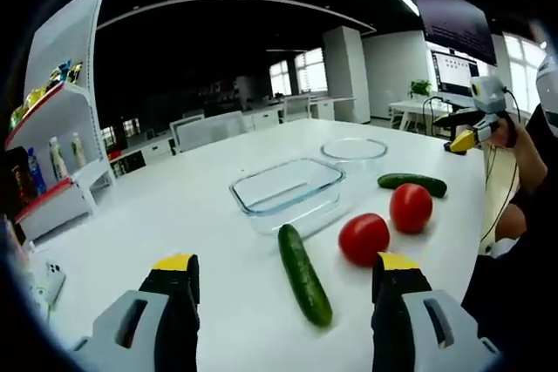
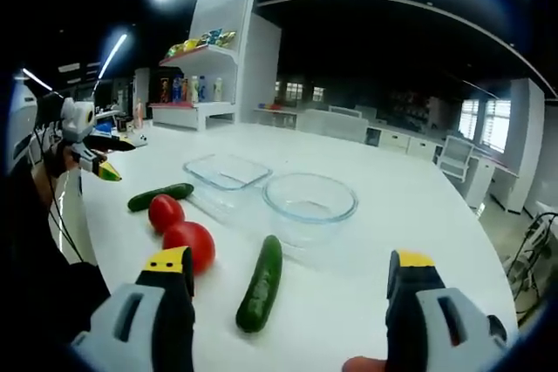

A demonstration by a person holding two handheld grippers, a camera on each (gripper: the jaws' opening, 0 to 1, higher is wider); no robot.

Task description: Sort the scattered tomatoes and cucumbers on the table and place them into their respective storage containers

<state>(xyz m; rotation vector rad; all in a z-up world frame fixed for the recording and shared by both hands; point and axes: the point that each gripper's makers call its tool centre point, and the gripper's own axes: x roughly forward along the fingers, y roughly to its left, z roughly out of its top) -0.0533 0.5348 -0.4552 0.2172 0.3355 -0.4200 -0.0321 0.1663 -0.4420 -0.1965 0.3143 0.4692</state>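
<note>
No writing on anything here is sharp enough for me to read; the bottles and packets on the shelf [image 2: 202,67] are only blurs of colour.

In the left gripper view, my left hand-held gripper [image 1: 288,285] rises from the bottom of the frame with its yellow-tipped jaws spread wide and nothing between them, hanging above the white desk [image 1: 183,215]. Between the jaws and just past them lies 1 cucumber [image 1: 304,274], pointing away from me. Right of it sit 2 tomatoes [image 1: 364,238], near each other, and beyond them at right centre a second cucumber [image 1: 412,183] lies close to the desk's right edge. The rectangular glass dish [image 1: 288,186] sits at frame centre, the round glass bowl [image 1: 353,150] behind it to the upper right; both are empty. The lower left of the desk is bare, open room.

In the right gripper view, my right hand-held gripper [image 2: 292,274] also stands wide and empty at the bottom. A cucumber [image 2: 261,282] lies between its jaws, the tomatoes [image 2: 190,242] at lower left, the other cucumber [image 2: 160,196] beyond them. The bowl [image 2: 310,197] is at centre, the dish [image 2: 227,171] left of it. The right half of the desk is open up to its far edge.
</note>
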